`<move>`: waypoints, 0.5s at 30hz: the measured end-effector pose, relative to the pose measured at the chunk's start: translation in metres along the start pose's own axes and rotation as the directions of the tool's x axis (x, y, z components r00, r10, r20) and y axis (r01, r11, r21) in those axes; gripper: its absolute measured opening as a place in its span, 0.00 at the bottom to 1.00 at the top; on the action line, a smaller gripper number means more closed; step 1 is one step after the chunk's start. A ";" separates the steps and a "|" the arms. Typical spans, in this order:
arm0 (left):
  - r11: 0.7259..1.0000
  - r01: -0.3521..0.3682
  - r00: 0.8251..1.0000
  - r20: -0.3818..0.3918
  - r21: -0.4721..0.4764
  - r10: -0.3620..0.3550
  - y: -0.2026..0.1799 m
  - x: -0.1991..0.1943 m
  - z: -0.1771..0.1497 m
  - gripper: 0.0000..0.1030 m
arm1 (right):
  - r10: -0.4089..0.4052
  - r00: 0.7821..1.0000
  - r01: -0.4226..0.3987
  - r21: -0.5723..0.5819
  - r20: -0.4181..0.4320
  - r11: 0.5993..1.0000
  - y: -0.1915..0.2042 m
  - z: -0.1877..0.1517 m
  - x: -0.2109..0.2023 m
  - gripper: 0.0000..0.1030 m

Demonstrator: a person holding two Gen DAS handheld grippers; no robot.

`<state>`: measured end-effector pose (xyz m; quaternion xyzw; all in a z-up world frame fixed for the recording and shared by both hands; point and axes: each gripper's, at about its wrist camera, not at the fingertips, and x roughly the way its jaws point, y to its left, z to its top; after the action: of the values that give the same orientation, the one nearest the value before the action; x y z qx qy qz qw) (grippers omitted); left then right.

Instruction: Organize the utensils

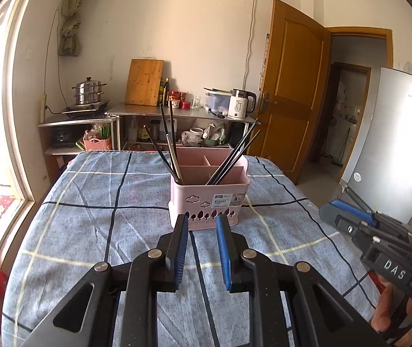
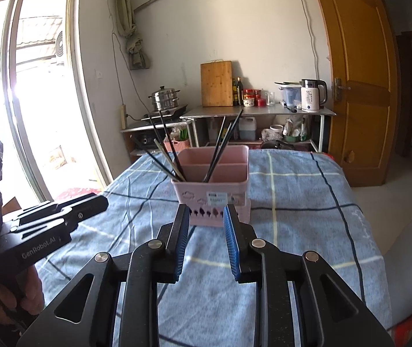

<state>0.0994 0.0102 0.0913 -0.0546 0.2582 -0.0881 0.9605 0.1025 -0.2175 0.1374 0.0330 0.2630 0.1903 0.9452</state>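
Pink plastic compartmented utensil basket (image 1: 209, 199) on blue checked bench cloth (image 1: 96, 225), directly ahead of both tools. Black chopsticks (image 1: 235, 153) stand inside. Left tool (image 1: 203, 222) and right tool (image 2: 206, 212): slightly parted, empty. Advice: approach one stick, centred.

A pink plastic utensil basket (image 1: 209, 193) stands upright on the blue plaid cloth of the desk (image 1: 90, 217), about midway across it. Its front wall carries a white label and cut-out cloud and tree shapes — the inside is split by partitions into a long near compartment and smaller far ones. Dark chopsticks (image 1: 162, 144) lean out to the left from the near compartment's left end, with one pale stick among them. A second bunch of dark chopsticks (image 1: 236, 154) leans to the right — their tips rest in the same near compartment.
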 end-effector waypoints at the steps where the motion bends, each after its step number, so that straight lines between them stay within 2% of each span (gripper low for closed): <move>1: 1.000 -0.002 1.000 0.004 0.000 0.002 0.000 -0.002 -0.003 0.19 | -0.003 1.000 0.003 0.002 -0.004 1.000 0.000 -0.005 -0.002 0.25; 5: 0.999 -0.023 1.000 0.017 0.025 0.022 -0.006 -0.013 -0.021 0.19 | -0.012 1.000 0.012 0.008 -0.014 1.000 0.002 -0.025 -0.011 0.25; 15: 0.999 -0.002 1.000 -0.004 0.048 0.003 -0.017 -0.030 -0.065 0.19 | -0.044 0.999 0.044 0.003 -0.011 0.999 0.008 -0.062 -0.033 0.25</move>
<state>0.0391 -0.0042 0.0526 -0.0312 0.2580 -0.0931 0.9611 0.0418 -0.2248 0.1015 0.0279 0.2691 0.1690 0.9478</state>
